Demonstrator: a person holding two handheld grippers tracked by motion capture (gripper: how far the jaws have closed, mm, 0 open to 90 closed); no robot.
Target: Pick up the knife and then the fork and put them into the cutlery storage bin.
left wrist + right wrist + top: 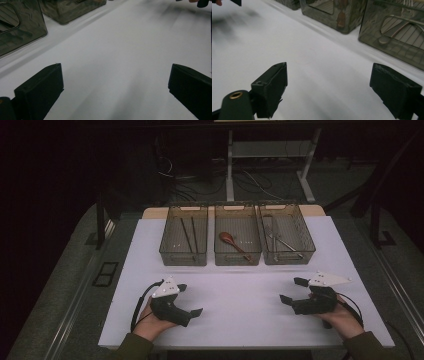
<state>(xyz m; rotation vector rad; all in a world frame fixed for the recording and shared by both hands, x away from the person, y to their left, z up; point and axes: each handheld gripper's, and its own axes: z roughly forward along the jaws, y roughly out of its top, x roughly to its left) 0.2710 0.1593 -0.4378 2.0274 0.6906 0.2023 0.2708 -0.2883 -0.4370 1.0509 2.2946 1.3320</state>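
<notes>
Three mesh bins stand in a row at the far side of the white tabletop (240,290), and each already holds its own kind of cutlery — which suggests the sorting is done or nearly so.

The left bin (183,236) holds dark chopsticks (188,234) lying lengthwise. The middle bin (237,236) holds a brown wooden spoon (231,241), bowl to the far left, handle toward the near right. The right bin (286,235) holds metal pieces (279,239) — forks, as far as the high view lets me tell.

Nothing loose lies on the near half of the tabletop, so no piece seems left to put away.

The left gripper (192,300) rests low at the near left, jaws spread wide with only bare tabletop between them, pointing toward the middle. The right gripper (294,291) sits at the near right, likewise wide open and empty, aimed at the middle too. Both are well apart from the bins. My judgement: the work stands at its end, hands back at rest.
</notes>
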